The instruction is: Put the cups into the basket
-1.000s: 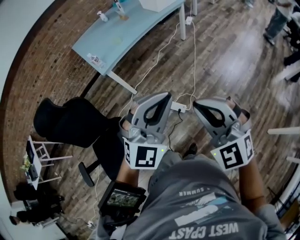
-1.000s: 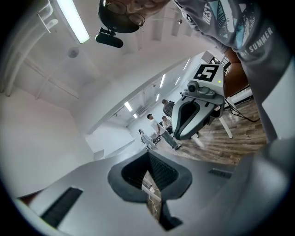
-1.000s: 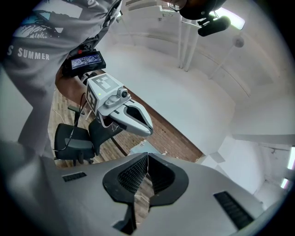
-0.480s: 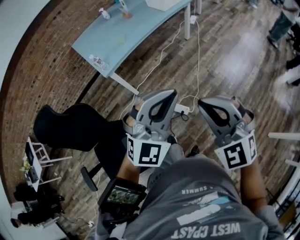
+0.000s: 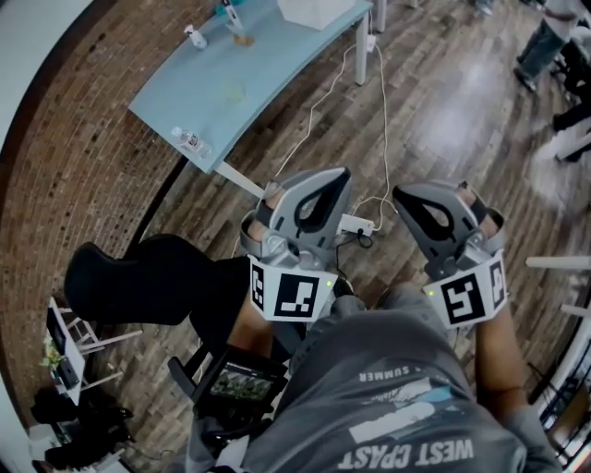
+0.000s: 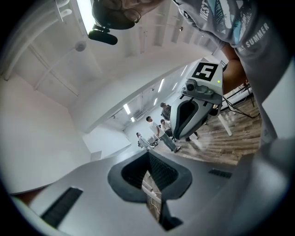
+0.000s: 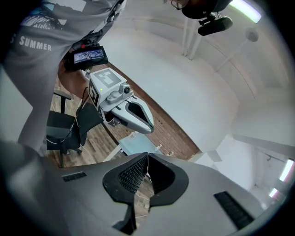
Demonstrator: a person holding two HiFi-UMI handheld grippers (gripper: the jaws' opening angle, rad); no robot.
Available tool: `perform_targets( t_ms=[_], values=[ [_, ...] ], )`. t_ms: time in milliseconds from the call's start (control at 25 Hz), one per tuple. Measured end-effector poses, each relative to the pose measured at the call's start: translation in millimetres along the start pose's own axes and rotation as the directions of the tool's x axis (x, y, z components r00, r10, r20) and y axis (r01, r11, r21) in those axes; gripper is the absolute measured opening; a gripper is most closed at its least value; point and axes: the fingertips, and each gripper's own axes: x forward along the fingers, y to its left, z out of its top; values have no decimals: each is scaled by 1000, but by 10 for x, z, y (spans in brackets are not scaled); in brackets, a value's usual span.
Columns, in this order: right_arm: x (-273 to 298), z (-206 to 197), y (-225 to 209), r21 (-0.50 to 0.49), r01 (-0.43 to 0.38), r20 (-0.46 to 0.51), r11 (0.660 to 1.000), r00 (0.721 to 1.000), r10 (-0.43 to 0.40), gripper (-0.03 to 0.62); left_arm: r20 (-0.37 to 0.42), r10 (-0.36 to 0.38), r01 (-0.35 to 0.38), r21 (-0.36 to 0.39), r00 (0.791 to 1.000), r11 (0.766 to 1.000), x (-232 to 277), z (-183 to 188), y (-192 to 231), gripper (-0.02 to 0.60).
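No cup and no basket can be made out in any view. In the head view my left gripper (image 5: 338,175) and right gripper (image 5: 400,193) are held side by side in front of the person's grey shirt, above the wooden floor. Both point forward toward a pale blue table (image 5: 249,88). In the left gripper view the pads (image 6: 154,166) meet at the tip with nothing between them. The right gripper view shows its pads (image 7: 137,173) closed together the same way, also empty.
The table carries small bottles (image 5: 190,140) and a white object (image 5: 314,9) at its far end. A black office chair (image 5: 148,277) stands at the left. A power strip with white cables (image 5: 354,224) lies on the floor ahead. People (image 5: 545,46) stand at the far right.
The chair has slid down and left in the head view and the table sits nearer, so the person has stepped forward. Both grippers stay shut and side by side.
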Motion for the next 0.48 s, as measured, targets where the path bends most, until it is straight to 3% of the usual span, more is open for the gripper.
perform_targets(
  t_ms=[480],
  values=[
    [415,-216,-307,-10,-41,28,999,999,42,14,-43,24,-24,1,999,1000,417,-336,274,-2]
  ],
)
